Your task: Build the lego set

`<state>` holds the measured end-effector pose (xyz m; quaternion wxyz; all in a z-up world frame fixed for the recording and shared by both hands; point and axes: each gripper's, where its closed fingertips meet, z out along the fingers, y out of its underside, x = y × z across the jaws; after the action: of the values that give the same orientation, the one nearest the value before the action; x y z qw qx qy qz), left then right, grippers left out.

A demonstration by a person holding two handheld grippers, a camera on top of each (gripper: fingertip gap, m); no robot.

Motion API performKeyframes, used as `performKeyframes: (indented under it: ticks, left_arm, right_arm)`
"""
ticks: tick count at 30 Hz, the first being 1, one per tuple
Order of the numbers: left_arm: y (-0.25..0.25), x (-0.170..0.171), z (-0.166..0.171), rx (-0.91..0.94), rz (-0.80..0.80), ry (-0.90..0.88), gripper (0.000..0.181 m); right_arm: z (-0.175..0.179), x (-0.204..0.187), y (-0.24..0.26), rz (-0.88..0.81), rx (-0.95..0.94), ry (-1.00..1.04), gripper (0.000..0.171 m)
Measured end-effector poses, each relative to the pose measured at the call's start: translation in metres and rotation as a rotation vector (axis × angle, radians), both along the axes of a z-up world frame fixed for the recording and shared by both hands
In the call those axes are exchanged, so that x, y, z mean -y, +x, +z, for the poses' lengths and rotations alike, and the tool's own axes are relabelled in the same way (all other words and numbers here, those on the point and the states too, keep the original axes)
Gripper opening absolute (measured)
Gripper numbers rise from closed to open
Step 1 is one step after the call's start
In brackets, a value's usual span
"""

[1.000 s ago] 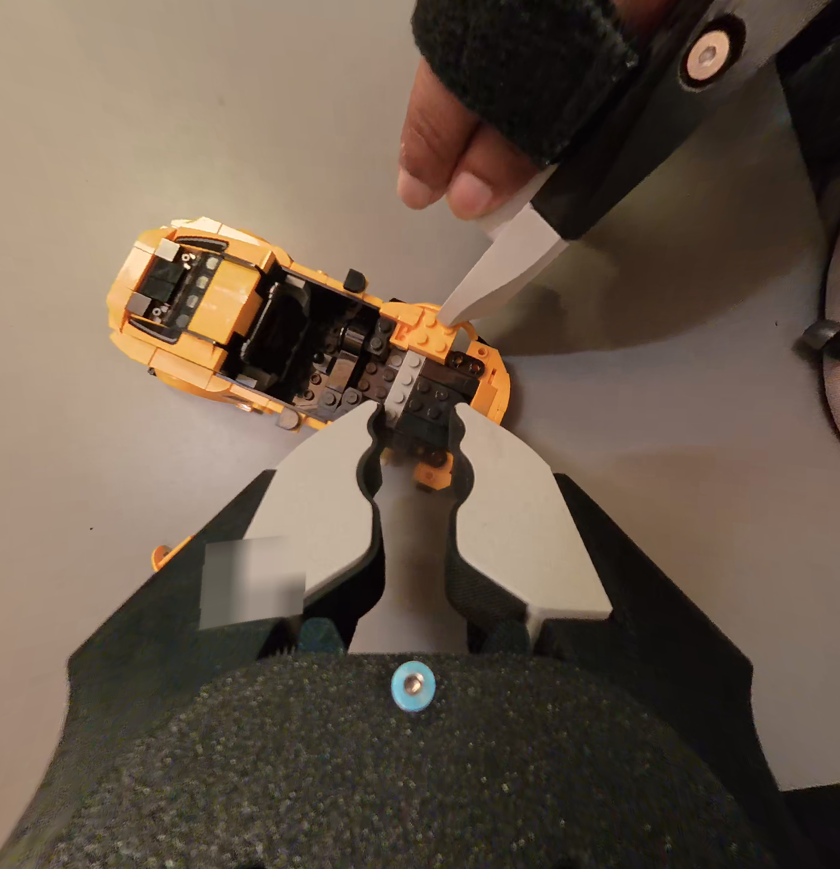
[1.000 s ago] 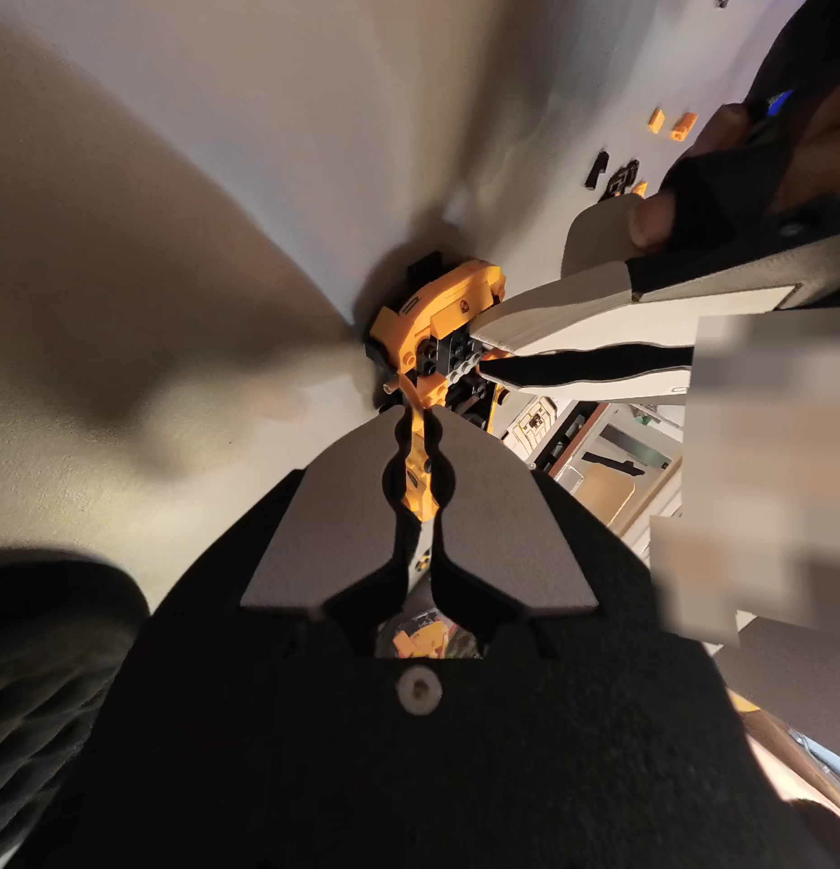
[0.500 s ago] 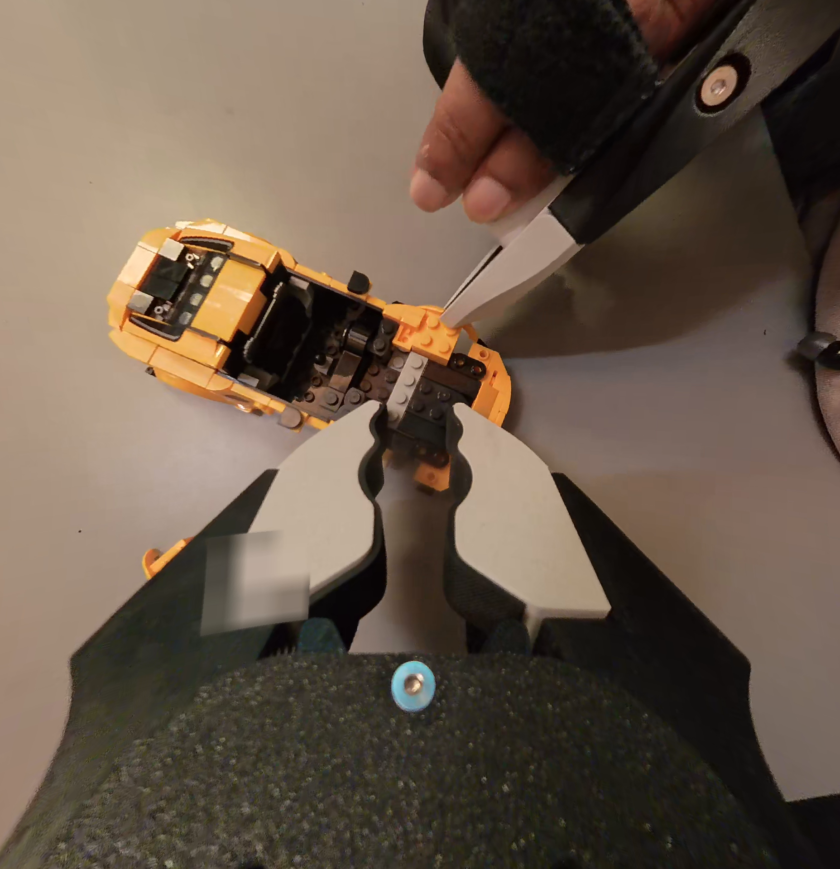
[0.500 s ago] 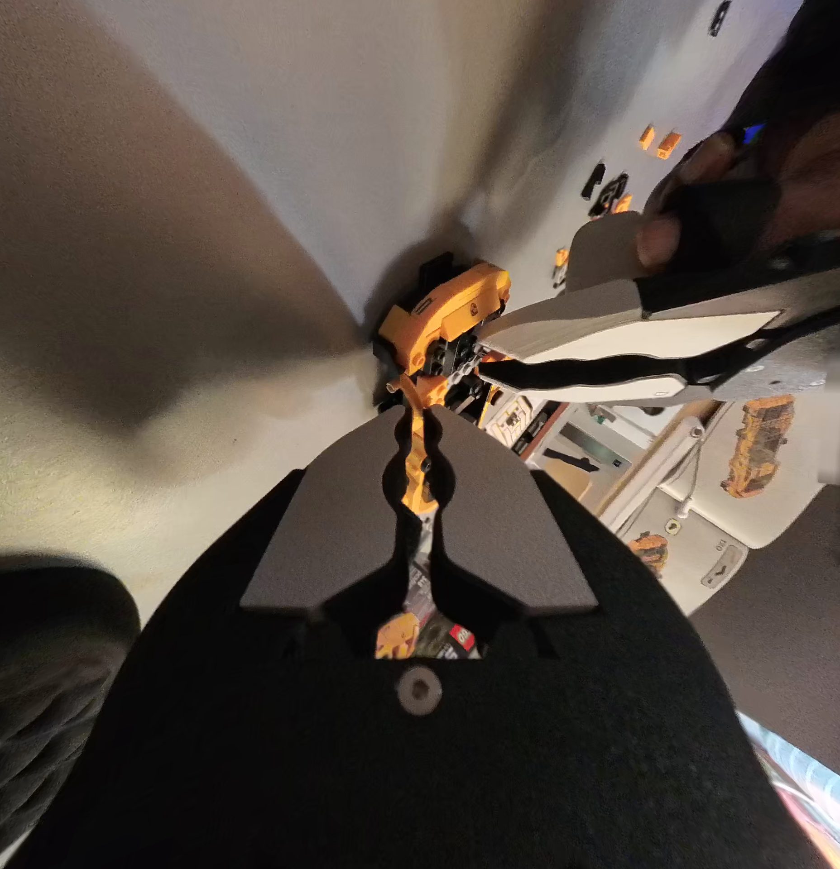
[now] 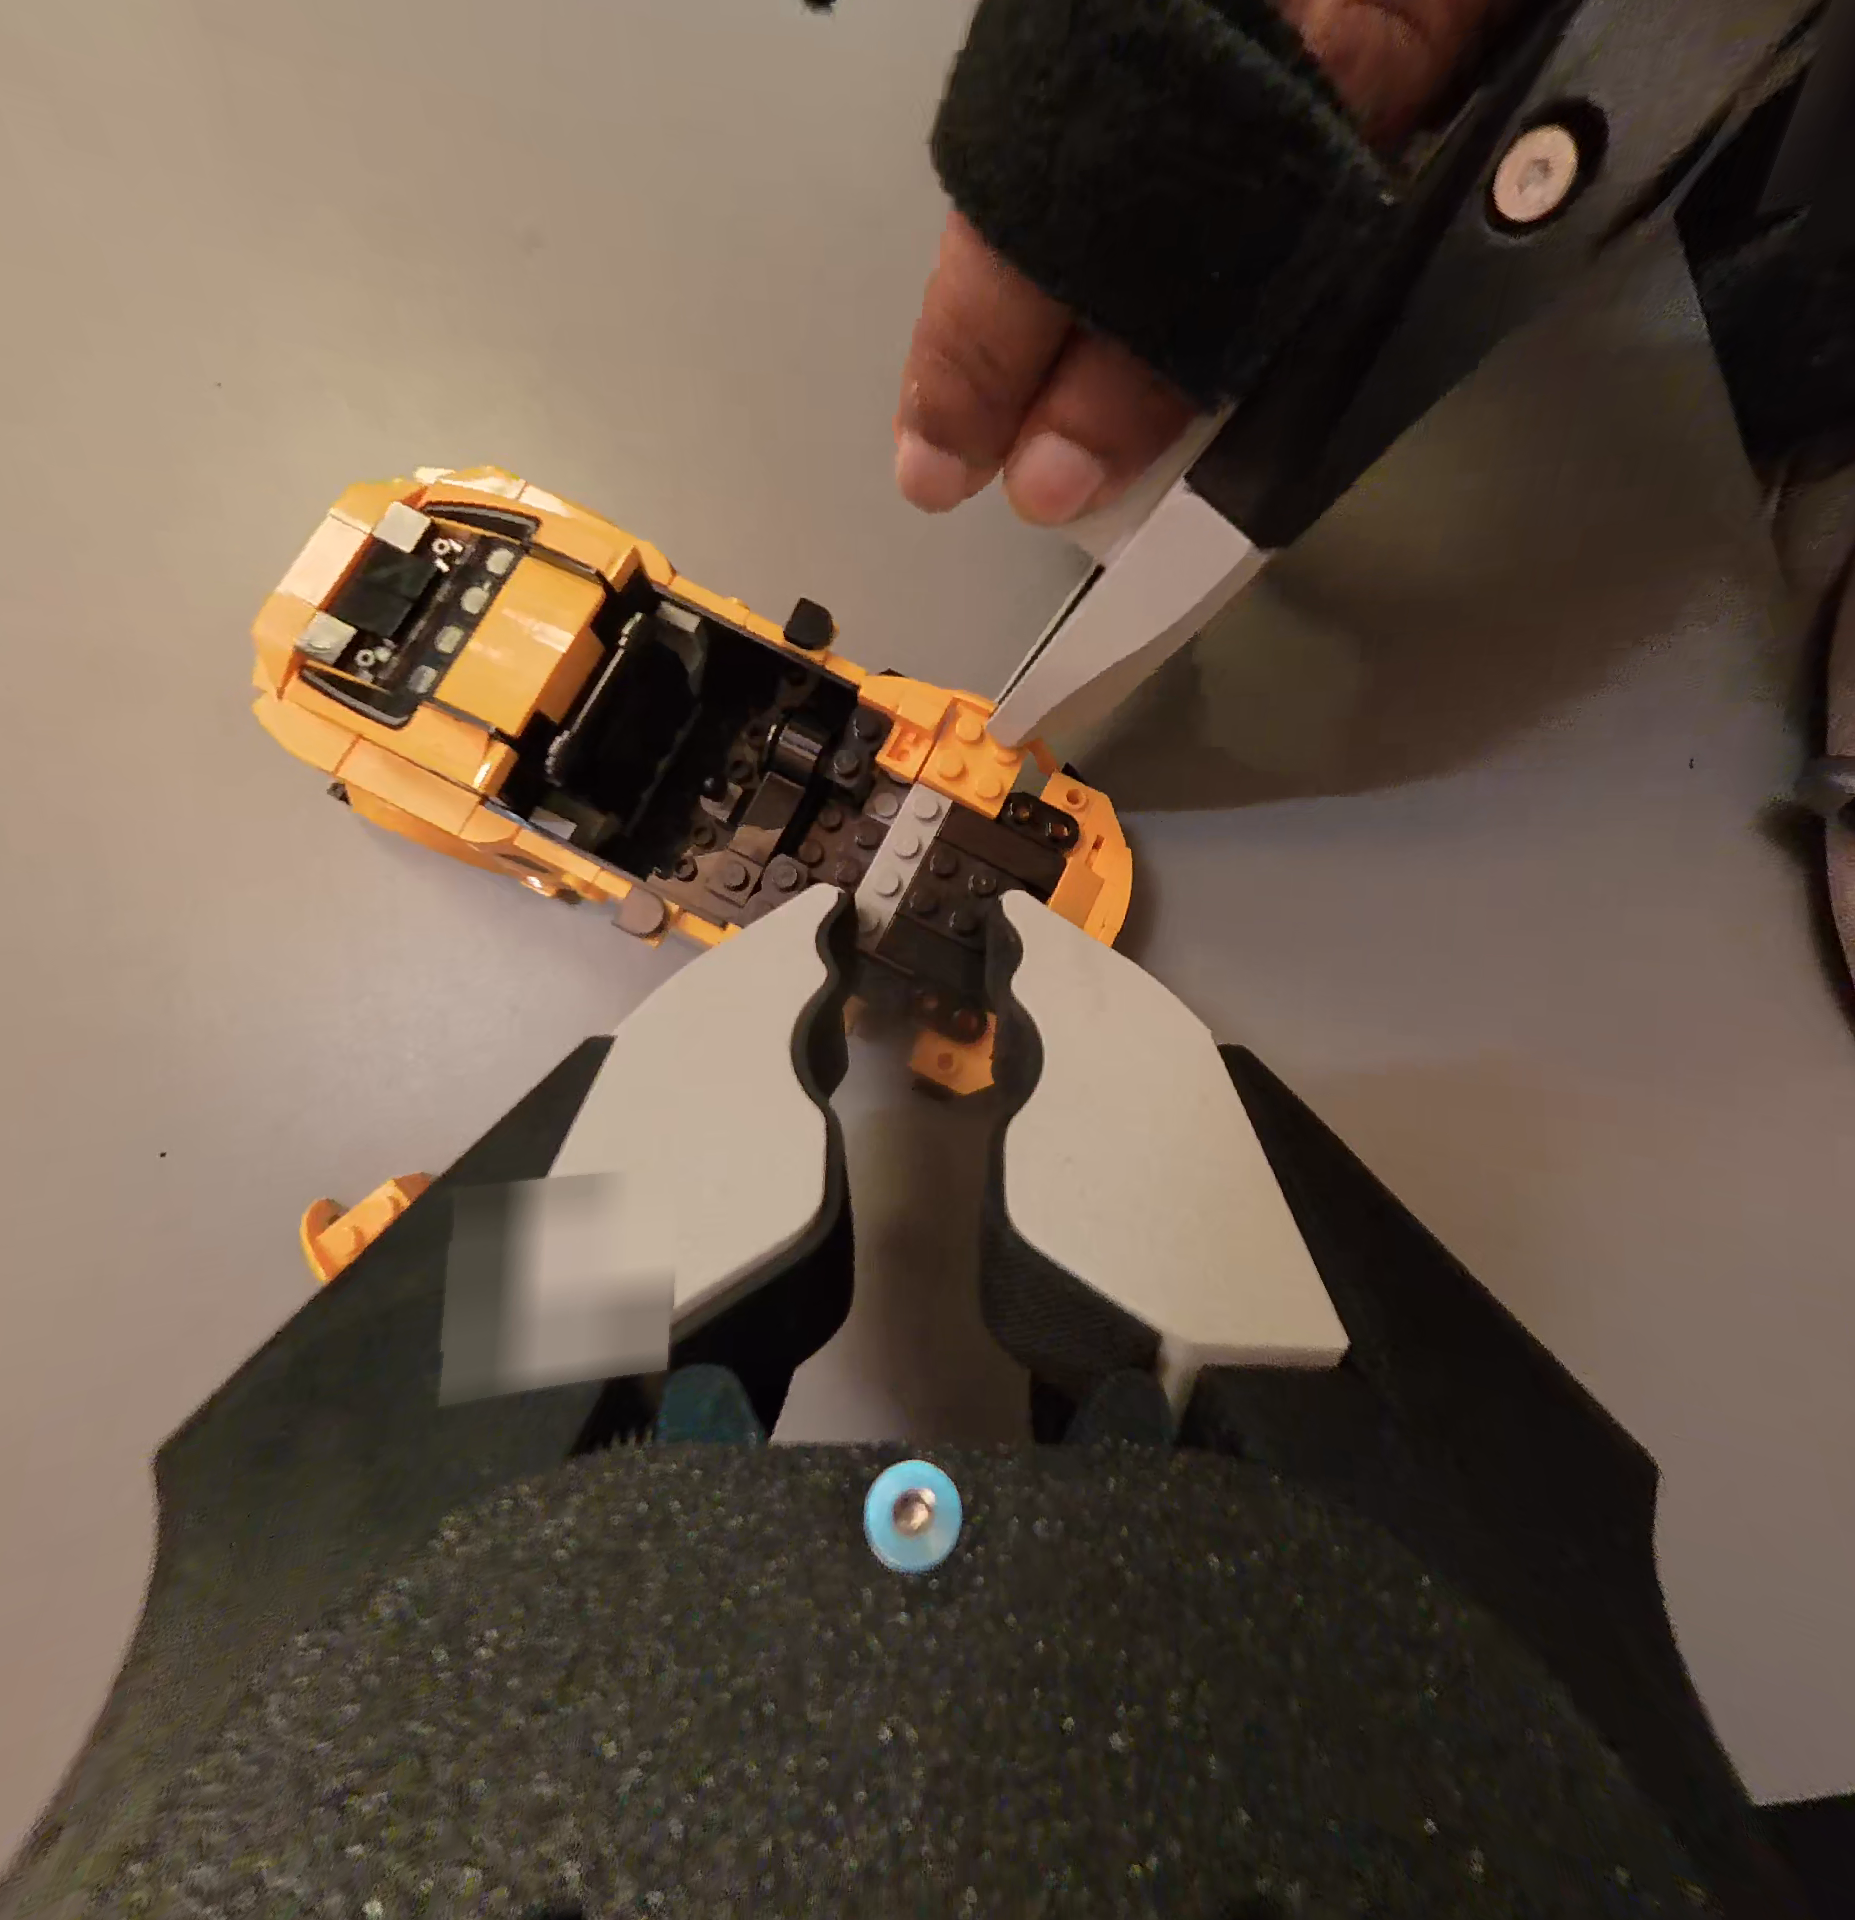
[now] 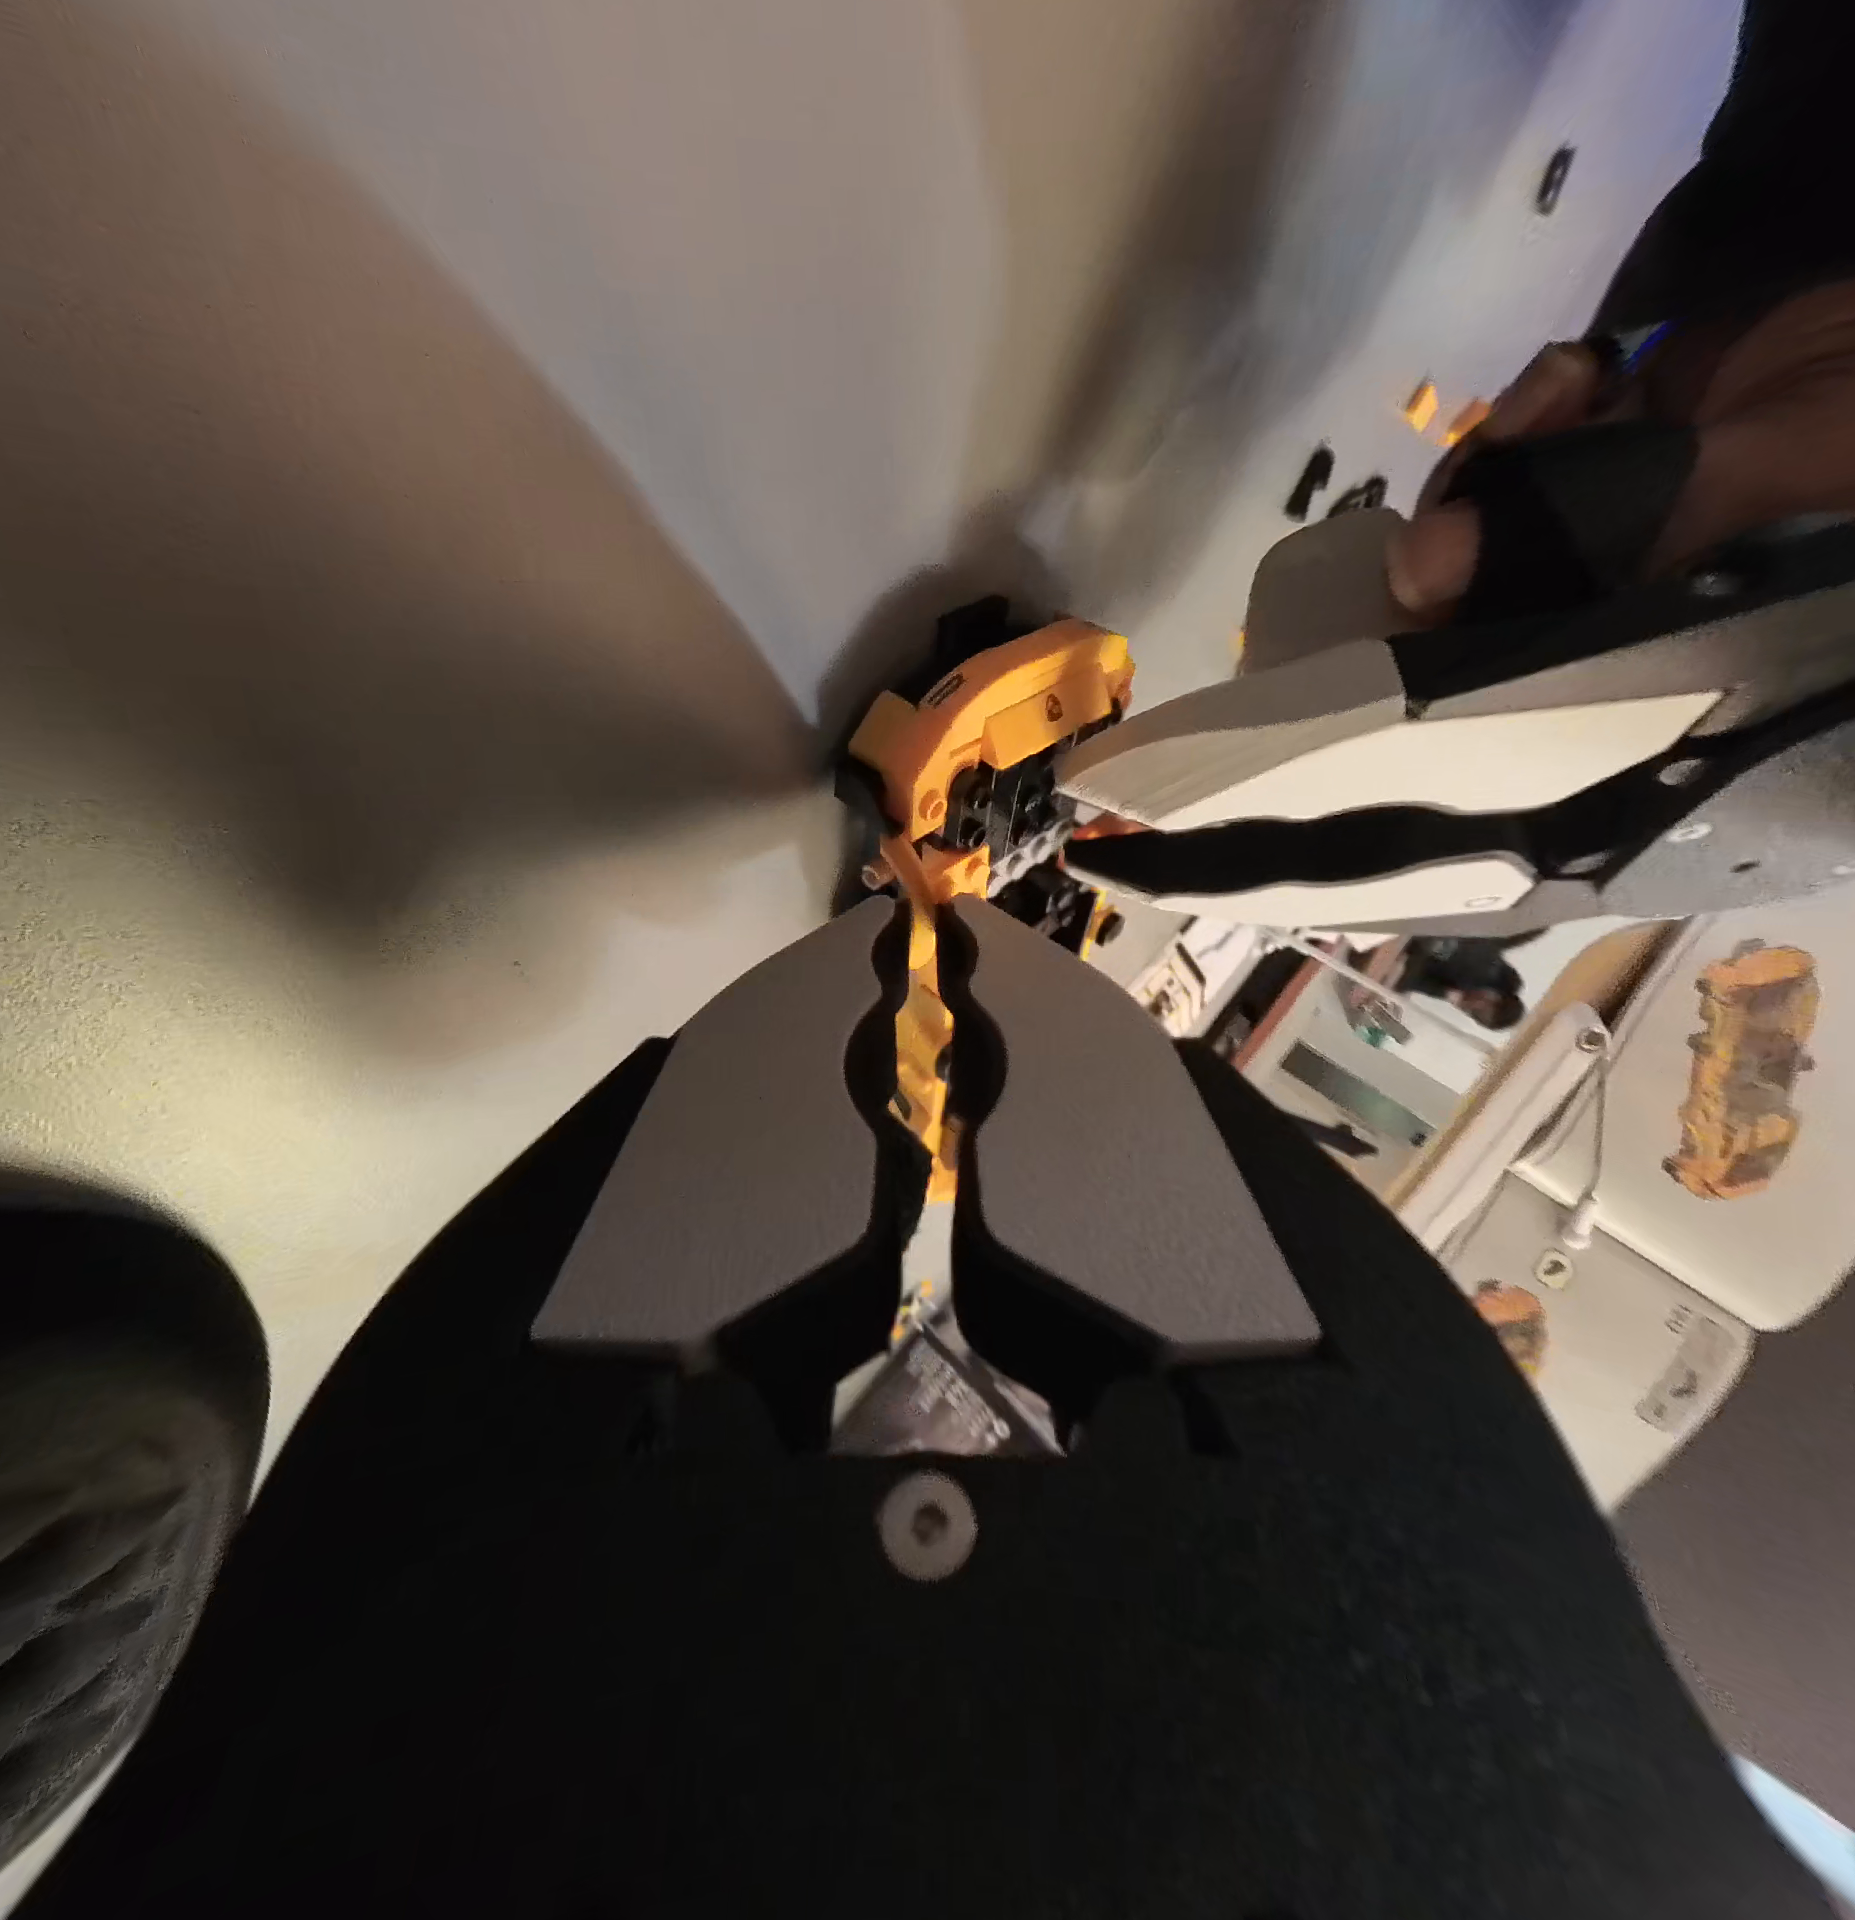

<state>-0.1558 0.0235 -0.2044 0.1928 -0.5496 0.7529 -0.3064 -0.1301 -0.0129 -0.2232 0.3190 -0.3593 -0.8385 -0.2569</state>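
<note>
The orange car point(image 5: 684, 717) is lying on the tabletop point(image 5: 279, 260), roof off, studs showing. The left claw point(image 5: 918, 914) is clamping its fingers on the dark block at the car's near end, probably bracing it so it won't skid under pressure. The right claw point(image 6: 928, 909), fingers nearly together, is pinching a thin orange piece point(image 6: 928, 1049) edge-on and pressing its tip against the car's far side, seemingly lining it up to seat there. A spare orange part point(image 5: 357, 1231) is waiting beside the left claw.
</note>
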Motion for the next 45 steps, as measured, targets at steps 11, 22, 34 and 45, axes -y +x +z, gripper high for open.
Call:
performKeyframes:
  ticks: [11,22,34,45]
  left_arm:
    - [0.002,-0.001,0.000,0.021,0.011,-0.019,0.021]
    - [0.003,0.000,0.001,0.041,0.018,-0.054,0.021]
    - [0.004,0.003,0.001,0.064,0.004,-0.077,0.021]
    - [0.004,0.002,-0.001,0.055,0.006,-0.041,0.024]
  right_arm:
    - [0.004,0.004,-0.001,-0.017,-0.194,-0.136,0.004]
    - [0.006,0.004,-0.002,-0.053,-0.149,-0.187,0.004]
    - [0.009,0.005,-0.006,-0.083,0.047,-0.221,0.005]
    - [0.011,0.001,-0.008,-0.063,0.074,-0.309,0.005]
